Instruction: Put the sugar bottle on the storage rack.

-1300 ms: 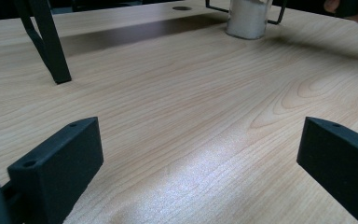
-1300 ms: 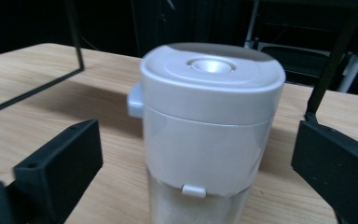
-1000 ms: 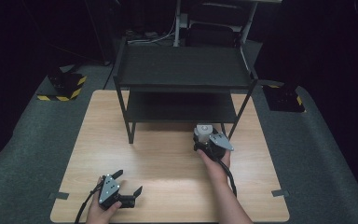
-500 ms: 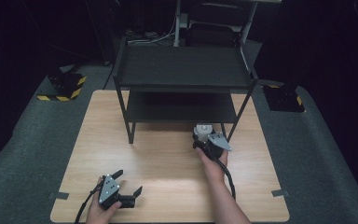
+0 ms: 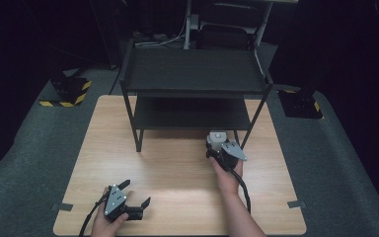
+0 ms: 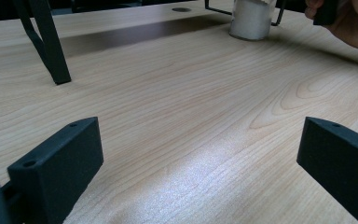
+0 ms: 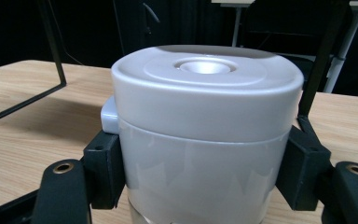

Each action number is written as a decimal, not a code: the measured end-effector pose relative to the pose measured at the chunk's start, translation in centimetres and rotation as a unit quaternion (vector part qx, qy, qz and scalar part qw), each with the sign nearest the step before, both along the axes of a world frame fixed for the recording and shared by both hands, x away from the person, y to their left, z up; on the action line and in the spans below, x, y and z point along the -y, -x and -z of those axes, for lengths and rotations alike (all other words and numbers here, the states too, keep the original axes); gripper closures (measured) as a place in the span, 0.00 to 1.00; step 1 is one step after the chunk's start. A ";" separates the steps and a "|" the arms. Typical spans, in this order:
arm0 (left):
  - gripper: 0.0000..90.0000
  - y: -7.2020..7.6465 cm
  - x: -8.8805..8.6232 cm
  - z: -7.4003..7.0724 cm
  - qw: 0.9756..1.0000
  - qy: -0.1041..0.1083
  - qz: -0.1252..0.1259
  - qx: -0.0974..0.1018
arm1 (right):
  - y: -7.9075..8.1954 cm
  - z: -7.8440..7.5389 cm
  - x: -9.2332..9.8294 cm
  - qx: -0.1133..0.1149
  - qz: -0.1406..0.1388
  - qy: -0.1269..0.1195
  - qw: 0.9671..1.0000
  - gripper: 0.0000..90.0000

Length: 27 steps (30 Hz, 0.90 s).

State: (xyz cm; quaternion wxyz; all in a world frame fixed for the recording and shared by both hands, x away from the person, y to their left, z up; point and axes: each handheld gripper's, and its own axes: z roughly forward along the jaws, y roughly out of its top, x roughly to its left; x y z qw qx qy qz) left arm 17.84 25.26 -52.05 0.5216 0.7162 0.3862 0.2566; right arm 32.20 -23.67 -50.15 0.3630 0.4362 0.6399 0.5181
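A grey-white canister (image 7: 205, 116) with a rounded lid stands on the wooden table (image 5: 168, 163), just in front of the black shelf's front right leg. My right gripper (image 5: 218, 144) is shut on the canister, one black jaw pressed against each side of it. My left gripper (image 5: 136, 192) rests low near the table's front left edge. It is open, its jaws wide apart over bare wood, with nothing between them. From the left gripper view, the canister (image 6: 251, 18) stands far off, with the person's right hand (image 6: 349, 23) beside it.
A black two-level metal shelf unit (image 5: 192, 74) stands at the back of the table, both levels bare. Its front left leg (image 6: 51, 46) rises ahead of my left gripper. Tape marks sit at the table's front corners. Dark floor surrounds the table.
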 end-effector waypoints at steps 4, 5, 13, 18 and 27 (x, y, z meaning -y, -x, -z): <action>0.01 0.0 0.0 0.0 1.000 0.000 0.000 0.000 | 0.7 -0.5 0.4 0.006 -0.004 0.000 1.000 0.34; 0.01 0.0 0.0 0.0 1.000 -0.001 -0.001 0.000 | 1.0 -0.6 0.5 0.009 -0.005 -0.001 1.000 0.34; 0.01 0.0 0.0 0.0 1.000 -0.001 0.001 -0.001 | 3.5 -1.2 1.2 0.018 -0.014 -0.008 1.000 0.33; 0.01 0.0 0.0 -0.1 1.000 -0.002 0.000 -0.001 | 5.1 -1.6 1.6 0.024 -0.019 -0.011 0.999 0.33; 0.01 0.0 0.1 -0.1 1.000 -0.003 -0.001 -0.001 | 6.6 -2.9 1.9 0.035 -0.022 -0.013 0.999 0.33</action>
